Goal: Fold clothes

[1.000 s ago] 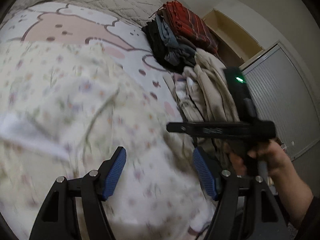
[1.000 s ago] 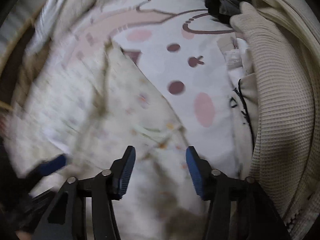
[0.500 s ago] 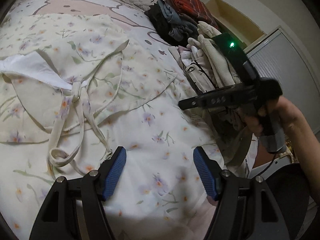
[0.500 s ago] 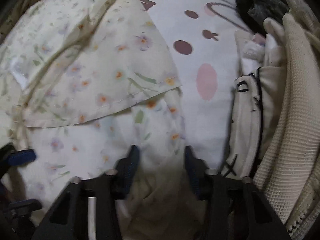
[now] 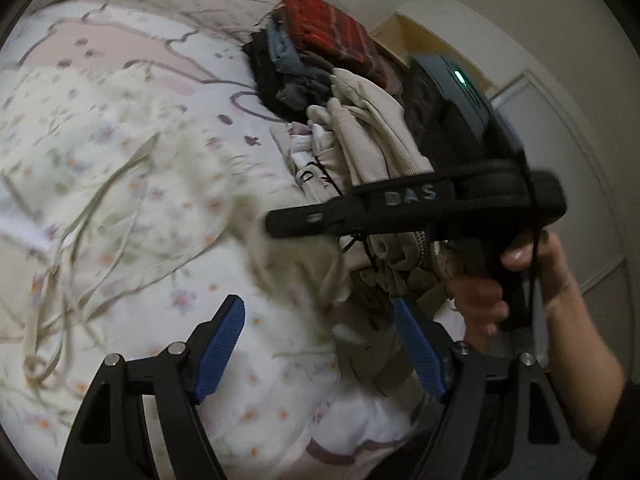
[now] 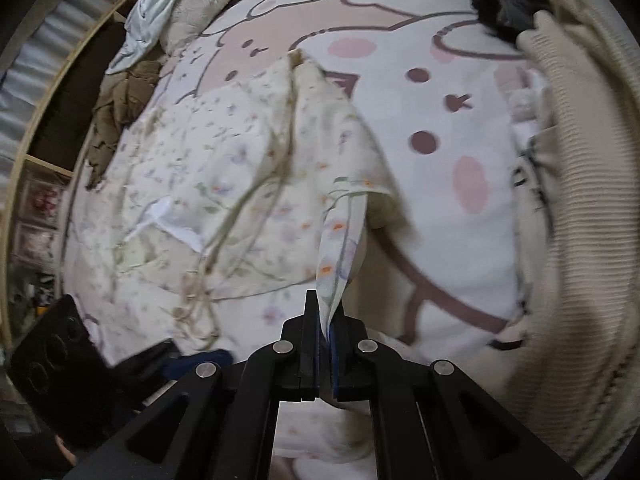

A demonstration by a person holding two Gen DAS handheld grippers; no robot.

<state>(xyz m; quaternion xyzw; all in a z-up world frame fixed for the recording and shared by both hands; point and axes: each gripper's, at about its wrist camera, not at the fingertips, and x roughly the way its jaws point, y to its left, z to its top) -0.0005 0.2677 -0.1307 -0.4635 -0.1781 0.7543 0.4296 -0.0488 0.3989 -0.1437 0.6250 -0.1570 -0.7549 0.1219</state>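
Note:
A cream floral garment [image 5: 120, 184] with long ties lies spread over the bed. In the right wrist view my right gripper [image 6: 328, 332] is shut on a corner of this floral garment [image 6: 240, 184], and the pinched cloth rises in a taut fold from the bed. The left wrist view shows that tool's black housing [image 5: 460, 196], held by a hand [image 5: 532, 280], with bunched cloth hanging under it. My left gripper [image 5: 320, 344] hovers over the garment's near part. Its jaws are opening, and no cloth is pressed between the blue pads [image 5: 220, 344].
A pile of clothes sits at the bed's right side, with a red plaid piece [image 5: 332, 40] on top and cream knits [image 6: 580, 160] nearer. The sheet [image 6: 440, 100] has a pink cartoon print. An olive garment [image 6: 120, 100] and wooden shelving [image 6: 40, 140] are at the left.
The right gripper's jaws closed on the floral garment's corner and lifted it off the bed. The left gripper shifted over the garment and its jaws spread slightly wider.

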